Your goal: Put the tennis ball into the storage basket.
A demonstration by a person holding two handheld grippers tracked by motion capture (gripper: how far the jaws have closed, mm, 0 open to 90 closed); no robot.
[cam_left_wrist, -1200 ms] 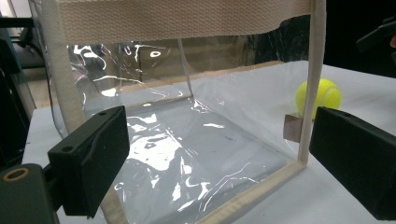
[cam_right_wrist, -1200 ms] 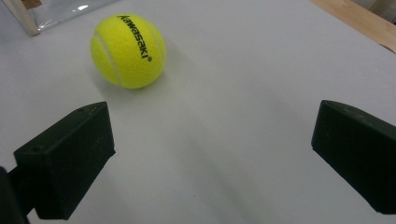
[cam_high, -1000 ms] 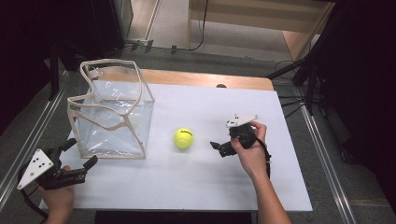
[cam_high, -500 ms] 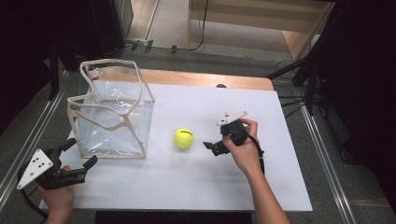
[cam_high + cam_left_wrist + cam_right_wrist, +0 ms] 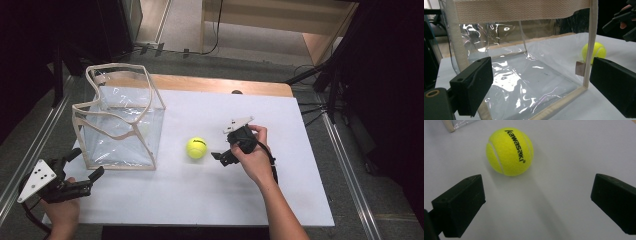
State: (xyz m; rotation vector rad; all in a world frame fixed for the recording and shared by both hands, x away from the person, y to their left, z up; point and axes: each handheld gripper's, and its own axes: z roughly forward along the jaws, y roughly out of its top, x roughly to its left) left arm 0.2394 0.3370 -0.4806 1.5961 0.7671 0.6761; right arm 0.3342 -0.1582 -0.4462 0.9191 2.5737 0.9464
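I had the right gripper (image 5: 221,157) lined up just beside the yellow felt tennis ball (image 5: 197,148), which sat on the white bench (image 5: 200,200) a little to the right of the clear plastic bag with beige webbing trim (image 5: 119,125), apart from it. In the right gripper view the ball (image 5: 509,150) lay ahead of the fingers (image 5: 459,207), which stood wide apart and held nothing; the gap between them was clearly broader than the ball, and the ball sat left of the gap's centre.

My left gripper (image 5: 75,182) waited near the bag's front corner, fingers (image 5: 472,85) spread wide and empty, with the bag's open side (image 5: 524,75) facing them and not yet touched.

My worry was the ball itself. Round and free on a smooth surface, it would likely roll if one finger met it before the other, and given that off-centre line the left finger would probably arrive first and nudge it towards the bag. Closing too high on the curve could also squeeze it out downwards. The bag looked soft and slack along its upper rim, so I judged it might sag or slide when the ball was brought over, unless the left gripper pinned an edge first.
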